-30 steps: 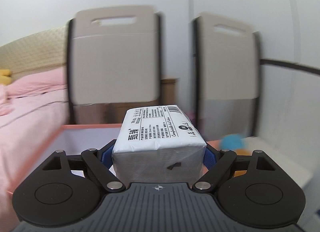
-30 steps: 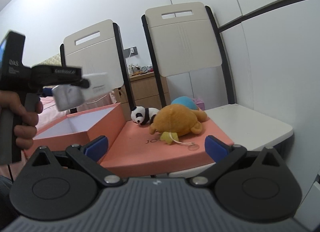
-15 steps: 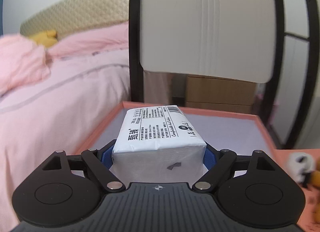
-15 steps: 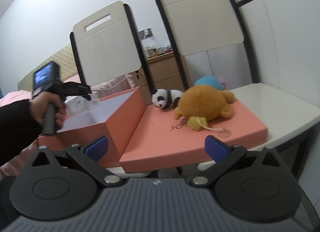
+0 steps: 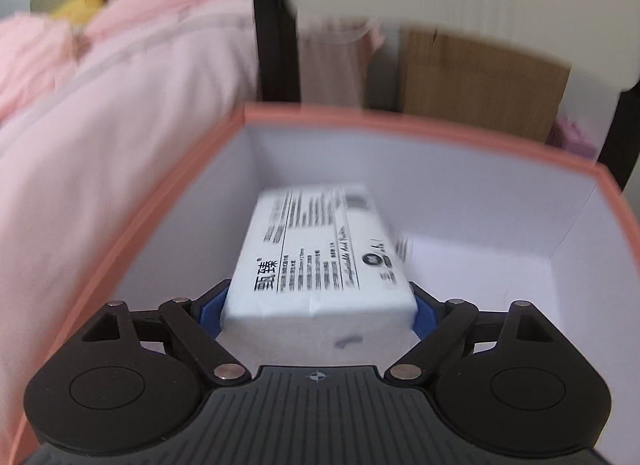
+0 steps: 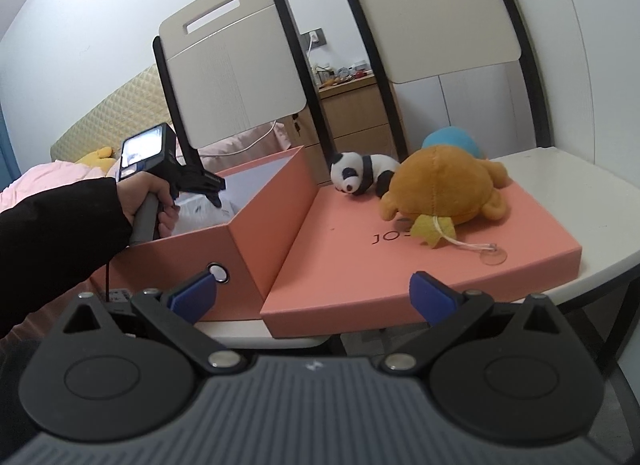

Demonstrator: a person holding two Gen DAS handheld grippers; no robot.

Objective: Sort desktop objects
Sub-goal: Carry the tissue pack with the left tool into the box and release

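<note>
White tissue pack (image 5: 320,261), clamped in left claw (image 5: 320,305), now lowered inside pink box (image 5: 400,125) (right claw (image 6: 316,293) wide).

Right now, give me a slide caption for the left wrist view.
Left gripper holds the tissue pack inside the open pink box.

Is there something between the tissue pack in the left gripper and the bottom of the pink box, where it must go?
Nothing visible. The left gripper holds the tissue pack inside the pink box, and the white floor beside the pack looks bare. The area directly under the pack is hidden.
</note>
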